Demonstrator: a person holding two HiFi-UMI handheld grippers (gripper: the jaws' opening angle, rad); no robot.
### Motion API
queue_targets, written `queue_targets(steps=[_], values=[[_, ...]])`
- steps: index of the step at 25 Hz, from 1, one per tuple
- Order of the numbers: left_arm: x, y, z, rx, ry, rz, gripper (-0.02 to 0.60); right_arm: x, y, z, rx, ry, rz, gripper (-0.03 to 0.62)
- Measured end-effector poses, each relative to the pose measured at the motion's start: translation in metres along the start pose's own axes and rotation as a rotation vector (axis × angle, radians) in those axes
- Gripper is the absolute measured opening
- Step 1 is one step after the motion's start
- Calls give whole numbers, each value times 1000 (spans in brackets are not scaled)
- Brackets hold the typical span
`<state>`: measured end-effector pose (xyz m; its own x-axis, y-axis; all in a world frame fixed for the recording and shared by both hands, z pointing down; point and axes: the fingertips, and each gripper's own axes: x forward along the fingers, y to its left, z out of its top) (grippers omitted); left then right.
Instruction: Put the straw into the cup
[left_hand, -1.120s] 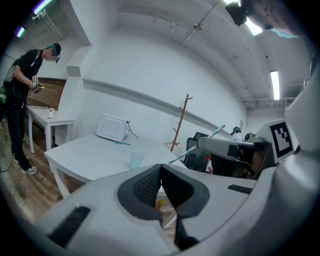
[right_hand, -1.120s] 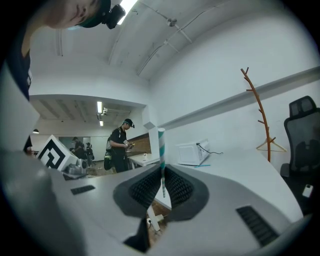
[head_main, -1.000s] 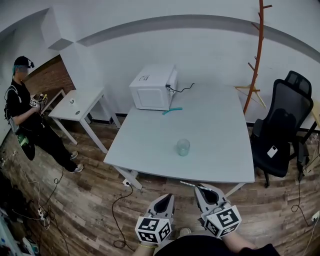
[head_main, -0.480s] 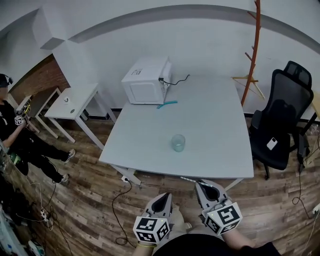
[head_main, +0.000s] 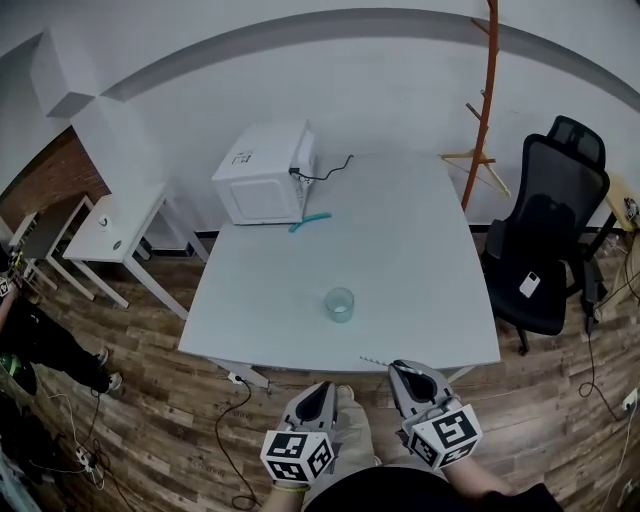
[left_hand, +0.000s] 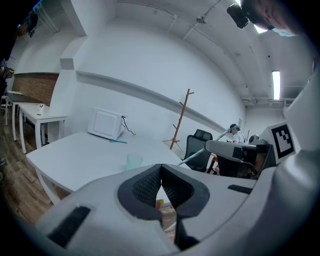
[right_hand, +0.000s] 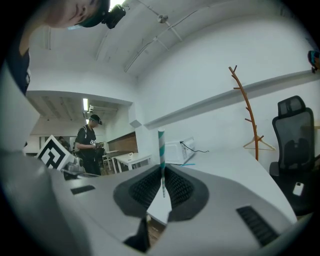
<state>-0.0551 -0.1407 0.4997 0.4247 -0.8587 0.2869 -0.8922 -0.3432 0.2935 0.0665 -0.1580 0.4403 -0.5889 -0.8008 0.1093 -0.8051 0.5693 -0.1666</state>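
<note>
Right gripper pinches the straw, its long axis sticking out leftward, with the cup well apart ahead-left on the table; left gripper closed, empty.

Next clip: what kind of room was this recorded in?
Most likely an office or lab workroom. A large white rectangular table carries a white microwave oven, a black mesh office chair stands beside it, and a small white side desk sits by the wall on wood-plank flooring.
</note>
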Motion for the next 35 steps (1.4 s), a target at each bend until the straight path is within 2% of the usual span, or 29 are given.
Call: queue_targets(steps=[14, 35], values=[[62, 51, 33, 5, 16, -37, 18, 79, -26, 8, -15, 16, -29, 41], [119, 106, 34, -26, 67, -26, 18, 159, -55, -28, 6, 123, -39, 41]])
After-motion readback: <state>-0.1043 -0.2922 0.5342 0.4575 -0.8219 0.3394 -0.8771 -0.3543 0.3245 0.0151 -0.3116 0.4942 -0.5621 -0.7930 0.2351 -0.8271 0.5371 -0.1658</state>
